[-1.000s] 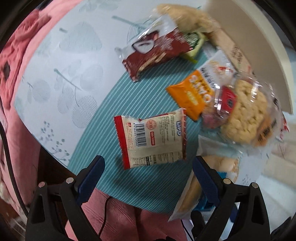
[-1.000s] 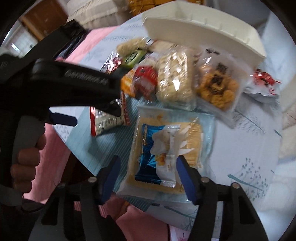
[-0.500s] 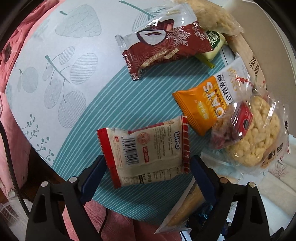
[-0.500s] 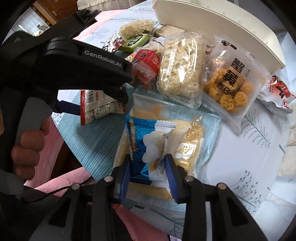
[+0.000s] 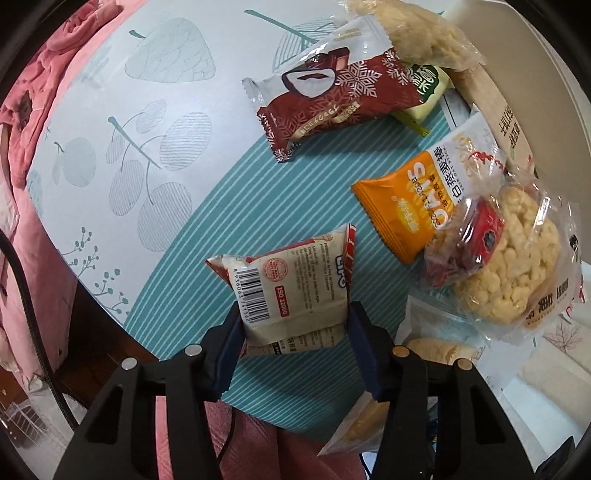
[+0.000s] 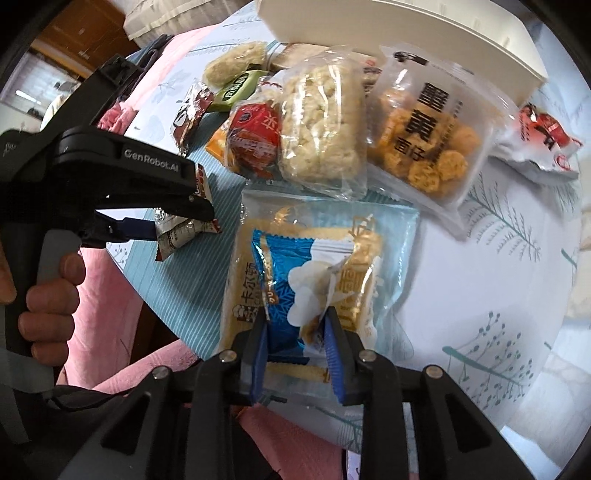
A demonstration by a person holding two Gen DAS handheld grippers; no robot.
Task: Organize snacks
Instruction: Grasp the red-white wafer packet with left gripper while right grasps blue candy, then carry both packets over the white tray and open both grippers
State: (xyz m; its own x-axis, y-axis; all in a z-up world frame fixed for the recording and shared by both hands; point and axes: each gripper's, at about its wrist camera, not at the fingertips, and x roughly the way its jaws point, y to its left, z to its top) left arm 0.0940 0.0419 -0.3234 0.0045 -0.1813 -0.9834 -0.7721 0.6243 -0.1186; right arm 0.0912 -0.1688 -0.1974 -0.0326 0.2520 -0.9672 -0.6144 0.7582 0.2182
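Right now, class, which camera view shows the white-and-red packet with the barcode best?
The left wrist view: the white-and-red packet sits centred between the left gripper fingers, which squeeze it, barcode and print legible. The right wrist view shows only a crumpled end of it from the side, mostly hidden behind that gripper's body.

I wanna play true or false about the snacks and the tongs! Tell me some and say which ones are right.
1. The left tongs squeeze a white and red packet. True.
2. The right tongs are wide open. False: they pinch a small blue snack packet.
3. The orange packet sits on the striped teal mat. True.
4. The maroon snowflake packet is inside the cream tray. False: it lies on the tablecloth.
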